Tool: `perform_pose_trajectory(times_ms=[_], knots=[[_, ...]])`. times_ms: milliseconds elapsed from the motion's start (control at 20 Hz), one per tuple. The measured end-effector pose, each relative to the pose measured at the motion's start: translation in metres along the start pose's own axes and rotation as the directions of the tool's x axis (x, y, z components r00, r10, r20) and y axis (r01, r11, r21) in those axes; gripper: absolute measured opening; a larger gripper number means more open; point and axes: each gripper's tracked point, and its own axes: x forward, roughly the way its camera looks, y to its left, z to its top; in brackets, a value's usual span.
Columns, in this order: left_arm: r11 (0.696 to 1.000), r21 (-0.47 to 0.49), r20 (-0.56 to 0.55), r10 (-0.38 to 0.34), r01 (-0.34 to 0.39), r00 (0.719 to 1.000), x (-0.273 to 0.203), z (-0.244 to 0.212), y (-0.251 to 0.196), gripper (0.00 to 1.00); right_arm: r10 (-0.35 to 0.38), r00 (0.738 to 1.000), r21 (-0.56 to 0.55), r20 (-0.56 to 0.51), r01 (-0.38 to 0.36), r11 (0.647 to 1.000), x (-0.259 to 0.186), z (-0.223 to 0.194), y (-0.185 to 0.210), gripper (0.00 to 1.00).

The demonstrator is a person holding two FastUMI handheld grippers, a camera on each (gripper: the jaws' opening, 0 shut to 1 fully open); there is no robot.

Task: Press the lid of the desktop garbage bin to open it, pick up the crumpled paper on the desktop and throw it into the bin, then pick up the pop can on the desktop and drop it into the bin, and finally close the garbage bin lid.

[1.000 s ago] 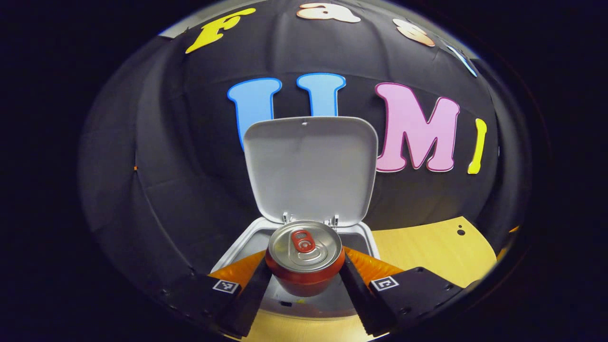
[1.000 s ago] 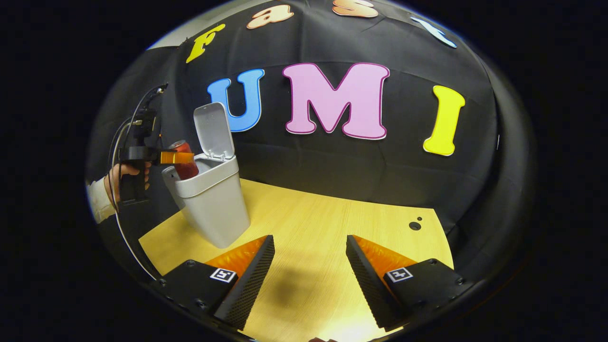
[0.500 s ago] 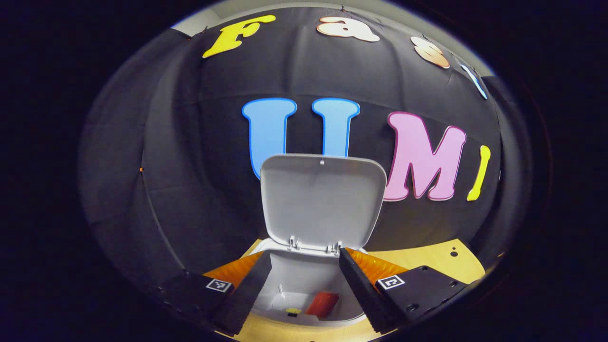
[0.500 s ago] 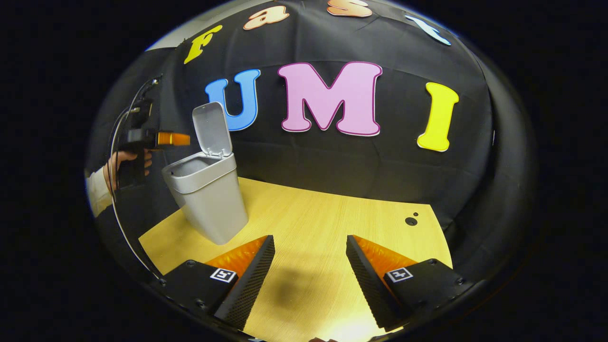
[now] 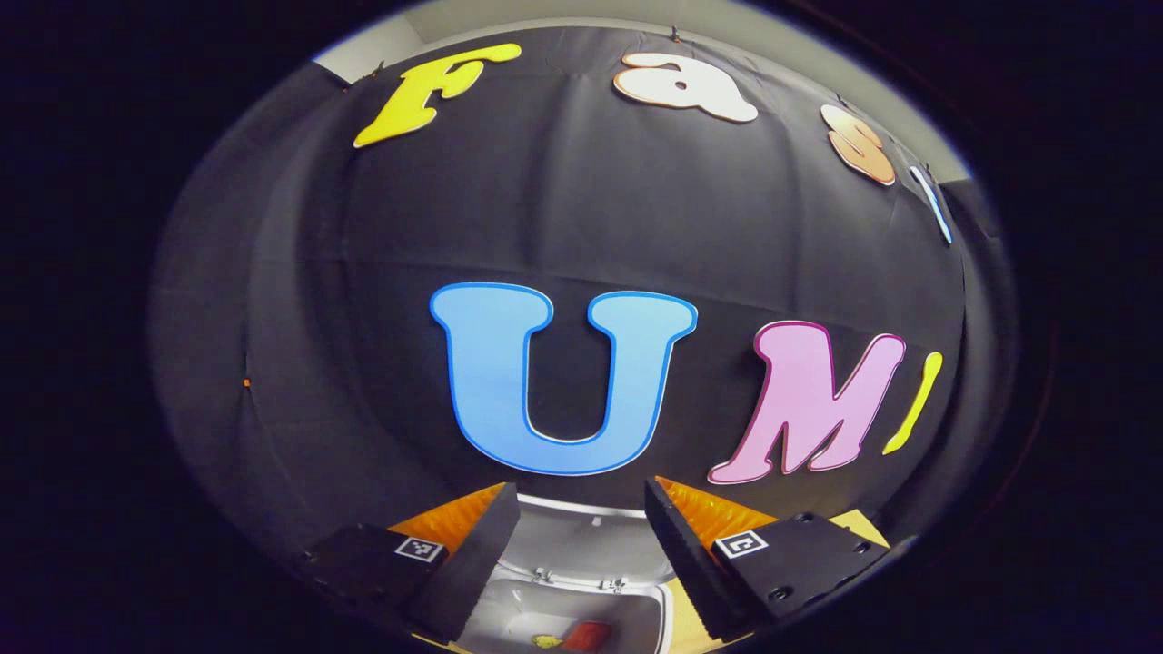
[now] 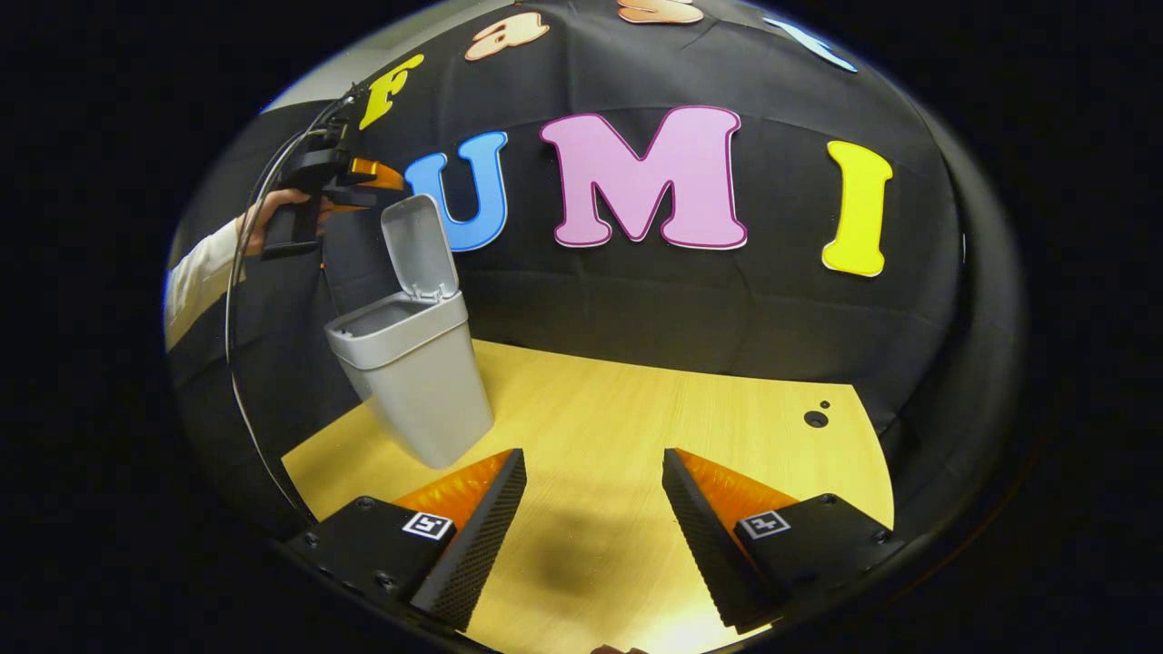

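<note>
1. Now your left gripper (image 5: 581, 536) hangs above the garbage bin (image 6: 413, 363), fingers spread wide with nothing between them; the right gripper view shows it up beside the top edge of the raised lid (image 6: 420, 245)
2. The pop can (image 5: 586, 634) lies on the bin's floor, red against the pale plastic, with a small yellow scrap (image 5: 543, 641) beside it; whether that scrap is the crumpled paper you cannot tell
3. Closing the lid looks like the only step left. It stands nearly upright on its rear hinge, just below and ahead of your left fingers, so that hand is much nearer
4. Your right gripper (image 6: 593, 536) hovers low over the wooden desktop (image 6: 636, 427), fingers wide apart and empty, well apart from the bin
</note>
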Motion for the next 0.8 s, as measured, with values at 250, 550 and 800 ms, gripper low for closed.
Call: perform_pose_trajectory(times_ms=[250,550,800], knots=[[0.987,0.154,-0.052,-0.028,0.035,0.998,0.042,-0.011,-0.011,0.92,-0.036,0.999,0.026,0.012,0.036,0.999,-0.013,-0.006,-0.017,0.97],[0.983,0.169,-0.178,-0.034,0.065,0.984,0.033,-0.039,-0.011,0.94,-0.078,0.997,0.039,0.023,0.077,0.996,-0.026,-0.005,-0.027,0.98],[0.98,0.166,-0.249,-0.07,0.114,0.966,-0.021,-0.068,-0.003,0.94,-0.077,0.997,0.037,0.032,0.076,0.996,-0.028,-0.002,-0.015,0.98]])
